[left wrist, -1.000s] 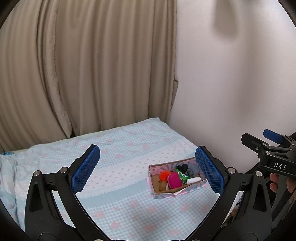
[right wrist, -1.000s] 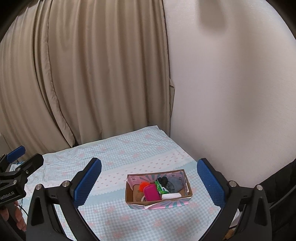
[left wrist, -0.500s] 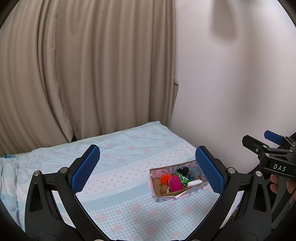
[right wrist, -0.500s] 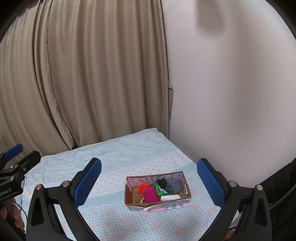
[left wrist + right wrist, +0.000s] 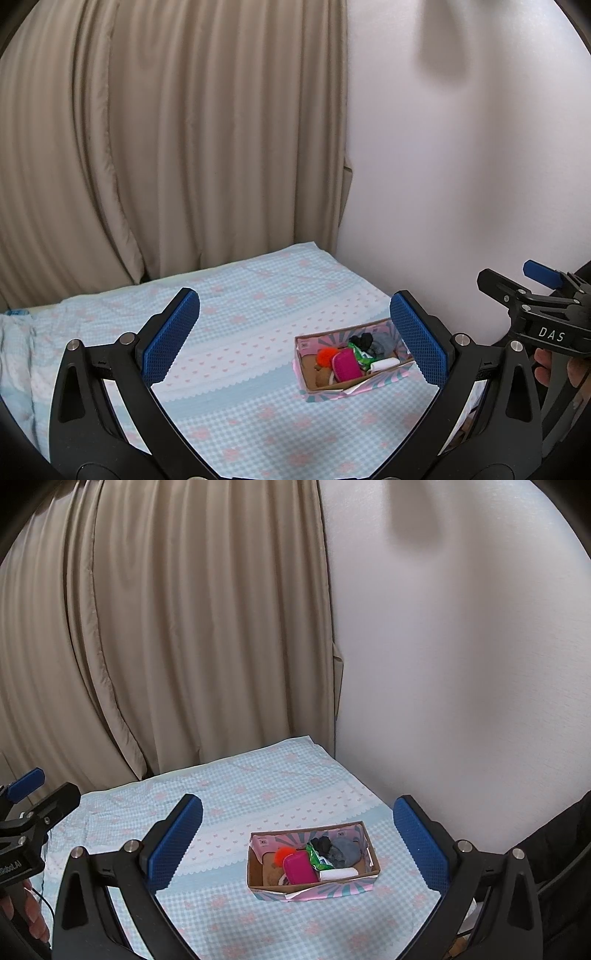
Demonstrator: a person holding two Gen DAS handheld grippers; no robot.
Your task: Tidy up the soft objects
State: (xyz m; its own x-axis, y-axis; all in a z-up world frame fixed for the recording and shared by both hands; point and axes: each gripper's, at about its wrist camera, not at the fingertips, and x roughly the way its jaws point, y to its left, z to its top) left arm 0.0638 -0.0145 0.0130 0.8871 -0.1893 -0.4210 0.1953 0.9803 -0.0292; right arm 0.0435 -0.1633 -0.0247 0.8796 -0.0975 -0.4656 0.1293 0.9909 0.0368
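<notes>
Left tool [image 5: 295,338]: fingers spread wide, nothing between them, held above the bed [image 5: 236,317]. Bed sheet is light blue check with pink hearts; beige curtain [image 5: 166,147] behind, white wall [image 5: 461,166] to the right.

Cardboard box [image 5: 312,884] sits on the bed near the wall side, open top, pink patterned outer faces. Inside it, left to right: orange fluffy ball [image 5: 282,853], magenta pouch [image 5: 300,867], green wrapper [image 5: 318,856], black and grey cloth pieces [image 5: 341,849], white roll [image 5: 338,874] along the front edge.

Right tool [image 5: 297,821]: also spread wide, empty, above the bed with the box framed between its fingers.
</notes>
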